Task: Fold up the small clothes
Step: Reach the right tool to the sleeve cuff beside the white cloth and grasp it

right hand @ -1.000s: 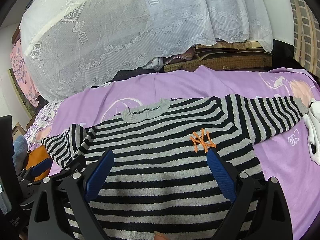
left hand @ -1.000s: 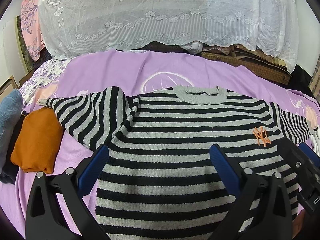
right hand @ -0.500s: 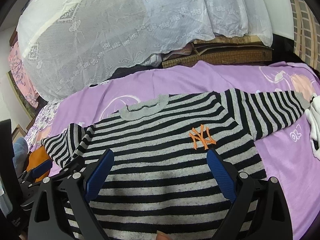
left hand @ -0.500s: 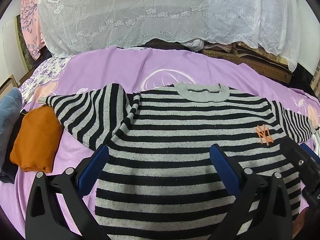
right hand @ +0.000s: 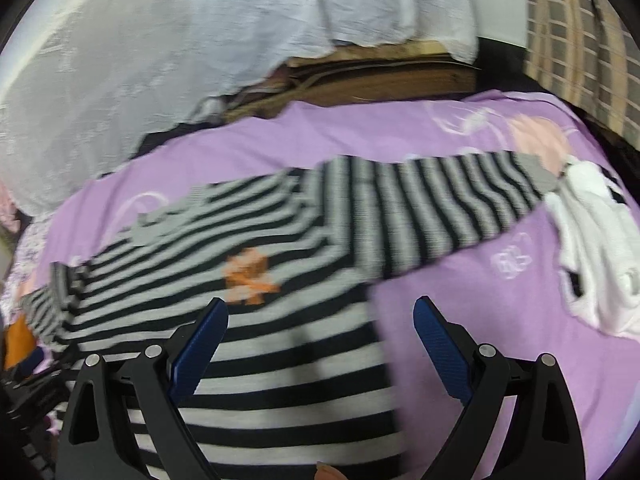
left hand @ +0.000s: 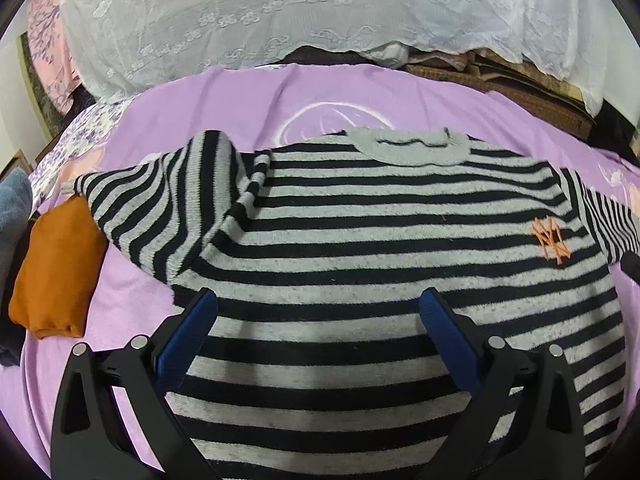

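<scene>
the left gripper [left hand: 318,312] hangs with blue pads spread wide, empty, over the lower body of the striped sweater [left hand: 360,264]. the right gripper [right hand: 320,322] gapes too, straddling the sweater's side edge. the sweater lies flat on the purple bedsheet [left hand: 248,100]; a folded orange garment [left hand: 52,268] sits beside one sleeve, a white garment [right hand: 592,248] at the other cuff, and white lace fabric [left hand: 240,12] lies beyond.

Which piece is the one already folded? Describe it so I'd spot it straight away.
Start with the purple bedsheet covering the bed, where a black-and-grey striped sweater lies spread flat. Follow its sleeve out to the sheet's left edge: beside the cuff lies a folded orange garment, a compact plain bundle. It is the only solid orange piece; next to it are a blue-grey cloth and the stripes.
</scene>
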Action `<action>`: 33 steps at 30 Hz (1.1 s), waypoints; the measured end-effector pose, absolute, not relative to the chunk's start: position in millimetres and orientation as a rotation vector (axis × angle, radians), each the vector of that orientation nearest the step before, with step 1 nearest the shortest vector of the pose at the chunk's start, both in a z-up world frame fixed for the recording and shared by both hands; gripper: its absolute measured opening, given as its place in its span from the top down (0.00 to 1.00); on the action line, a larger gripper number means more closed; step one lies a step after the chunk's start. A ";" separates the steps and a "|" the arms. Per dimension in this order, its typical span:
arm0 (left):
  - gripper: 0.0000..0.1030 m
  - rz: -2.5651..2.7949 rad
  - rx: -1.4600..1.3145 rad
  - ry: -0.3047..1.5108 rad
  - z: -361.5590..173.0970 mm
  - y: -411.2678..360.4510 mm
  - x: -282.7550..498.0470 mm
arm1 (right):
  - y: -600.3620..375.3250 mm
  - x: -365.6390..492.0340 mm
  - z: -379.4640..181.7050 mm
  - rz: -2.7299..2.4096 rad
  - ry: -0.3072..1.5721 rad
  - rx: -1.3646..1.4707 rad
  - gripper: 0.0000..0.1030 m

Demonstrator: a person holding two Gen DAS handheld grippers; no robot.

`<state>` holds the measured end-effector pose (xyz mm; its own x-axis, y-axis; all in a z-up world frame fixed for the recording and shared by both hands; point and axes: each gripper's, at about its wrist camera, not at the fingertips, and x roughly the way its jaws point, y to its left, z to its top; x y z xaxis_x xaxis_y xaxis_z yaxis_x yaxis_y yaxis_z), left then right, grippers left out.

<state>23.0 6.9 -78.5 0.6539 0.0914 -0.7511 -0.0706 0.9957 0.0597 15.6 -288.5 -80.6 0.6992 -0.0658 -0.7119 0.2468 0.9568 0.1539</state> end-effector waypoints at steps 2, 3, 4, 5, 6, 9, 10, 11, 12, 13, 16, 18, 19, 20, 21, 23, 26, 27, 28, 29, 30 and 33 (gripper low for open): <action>0.04 0.078 0.049 0.860 -82.8 -0.2 22.8 | -306.3 18.4 -89.1 -0.225 0.800 0.225 0.07; 0.04 0.073 0.058 0.866 -85.1 -3.3 23.2 | -316.1 19.4 -95.0 -0.250 0.817 0.217 0.06; 0.04 0.070 0.065 0.871 -87.2 -5.4 23.8 | -325.3 20.0 -101.0 -0.272 0.832 0.214 0.06; 0.04 0.065 0.071 0.879 -91.1 -8.2 24.8 | -334.4 20.4 -107.2 -0.294 0.847 0.215 0.06; 0.04 0.061 0.076 0.889 -94.8 -10.3 26.0 | -343.8 20.3 -114.6 -0.318 0.867 0.218 0.06; 0.04 0.062 0.091 0.922 -107.9 -14.4 29.9 | -365.8 19.6 -133.4 -0.344 0.906 0.266 0.03; 0.04 0.064 0.095 0.930 -110.8 -14.8 30.9 | -371.7 18.8 -138.3 -0.330 0.910 0.302 0.03; 0.04 0.066 0.097 0.937 -113.7 -15.0 32.1 | -377.6 17.2 -141.9 -0.315 0.897 0.329 0.03; 0.04 0.065 0.095 0.939 -114.8 -14.8 32.4 | -378.9 15.9 -143.5 -0.311 0.889 0.335 0.03; 0.04 0.065 0.092 0.938 -115.2 -14.5 32.4 | -379.3 14.7 -144.6 -0.311 0.887 0.333 0.03; 0.04 0.065 0.091 0.938 -115.4 -14.4 32.8 | -375.1 7.6 -146.4 -0.303 0.860 0.316 0.03; 0.04 0.074 0.104 0.937 -112.7 -17.8 33.1 | -383.4 3.2 -145.6 -0.273 0.845 0.369 0.03; 0.04 0.072 0.109 0.936 -109.6 -20.4 33.7 | -387.8 1.7 -145.0 -0.264 0.839 0.394 0.03; 0.04 0.052 0.110 0.933 -104.0 -25.4 34.5 | -395.4 1.2 -143.1 -0.255 0.825 0.438 0.03; 0.04 0.032 0.112 0.931 -99.1 -30.6 35.8 | -401.1 2.1 -140.1 -0.253 0.817 0.475 0.03; 0.04 -0.009 0.128 0.923 -87.2 -47.4 40.6 | -415.7 12.0 -133.0 -0.254 0.796 0.586 0.04; 0.04 -0.059 0.145 0.896 -71.3 -79.0 52.6 | -443.6 28.7 -126.8 -0.230 0.759 0.760 0.11; 0.04 -0.063 0.153 0.889 -69.1 -88.6 56.8 | -453.9 37.0 -127.7 -0.235 0.753 0.797 0.14; 0.04 -0.064 0.158 0.886 -68.7 -96.6 60.4 | -462.2 42.5 -130.2 -0.248 0.751 0.825 0.20; 0.04 -0.067 0.162 0.887 -69.2 -107.4 66.5 | -471.1 46.7 -133.4 -0.266 0.747 0.862 0.26; 0.04 -0.073 0.164 0.896 -71.2 -116.8 72.3 | -483.0 48.8 -138.4 -0.295 0.737 0.916 0.29; 0.04 -0.096 0.162 0.936 -79.6 -140.5 85.7 | -506.0 51.2 -145.4 -0.343 0.685 1.033 0.40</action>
